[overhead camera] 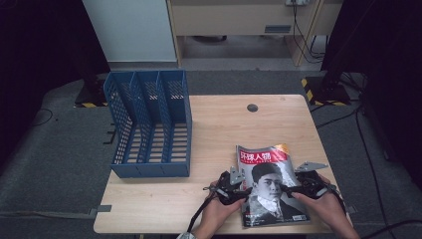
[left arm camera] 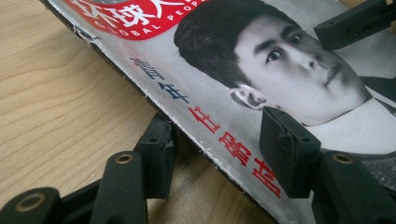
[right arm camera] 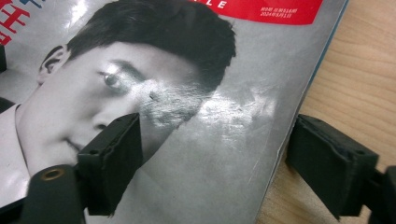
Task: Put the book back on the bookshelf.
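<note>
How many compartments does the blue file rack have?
3, side by side in the blue file rack at the table's left: left, middle and right, all empty as far as visible.

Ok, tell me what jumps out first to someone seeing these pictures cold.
A magazine with a black-and-white portrait and a red title band lies at the near right of the wooden table, with the left gripper and the right gripper straddling its opposite edges, jaws open. To the left stands an empty blue file rack with three slots.
</note>
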### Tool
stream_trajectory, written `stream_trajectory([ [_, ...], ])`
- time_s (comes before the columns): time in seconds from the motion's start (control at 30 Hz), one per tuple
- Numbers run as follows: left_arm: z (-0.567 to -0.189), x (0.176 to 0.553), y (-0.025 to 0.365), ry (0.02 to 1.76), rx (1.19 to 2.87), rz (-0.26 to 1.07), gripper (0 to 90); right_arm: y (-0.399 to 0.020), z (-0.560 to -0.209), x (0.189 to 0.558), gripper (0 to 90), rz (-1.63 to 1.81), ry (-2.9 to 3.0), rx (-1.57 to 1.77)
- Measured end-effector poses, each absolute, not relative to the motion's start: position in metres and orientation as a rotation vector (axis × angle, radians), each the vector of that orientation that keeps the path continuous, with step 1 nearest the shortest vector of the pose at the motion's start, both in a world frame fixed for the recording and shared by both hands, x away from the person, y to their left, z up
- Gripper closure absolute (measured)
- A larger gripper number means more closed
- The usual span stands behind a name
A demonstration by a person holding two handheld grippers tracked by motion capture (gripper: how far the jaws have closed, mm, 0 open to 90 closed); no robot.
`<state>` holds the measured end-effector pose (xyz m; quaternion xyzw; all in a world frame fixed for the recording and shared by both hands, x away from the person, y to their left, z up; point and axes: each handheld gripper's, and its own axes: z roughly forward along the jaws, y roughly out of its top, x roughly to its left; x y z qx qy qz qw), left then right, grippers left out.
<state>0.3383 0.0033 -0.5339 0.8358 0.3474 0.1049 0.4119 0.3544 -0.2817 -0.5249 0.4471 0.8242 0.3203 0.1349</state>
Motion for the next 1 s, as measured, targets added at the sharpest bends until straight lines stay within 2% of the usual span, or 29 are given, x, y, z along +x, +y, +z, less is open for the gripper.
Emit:
stream_trajectory([
  [0.2,-0.534,0.341,0.008,0.89,2.097,0.264,48.9,-0.277,-0.522,0.351,34.1,0.915,2.372,1.205],
  [0.57,-0.532,0.346,0.015,0.904,2.093,0.229,51.3,-0.269,-0.524,0.348,42.3,0.974,2.417,1.143],
  [0.7,-0.532,0.347,0.017,0.905,2.096,0.216,51.7,-0.267,-0.524,0.348,42.3,0.979,2.418,1.14],
  [0.8,-0.529,0.348,0.017,0.897,2.098,0.207,55.6,-0.268,-0.525,0.349,41.7,0.992,2.417,1.151],
  [1.0,-0.525,0.349,0.018,0.884,2.099,0.195,60.6,-0.272,-0.527,0.355,31.9,1.017,2.398,1.251],
])
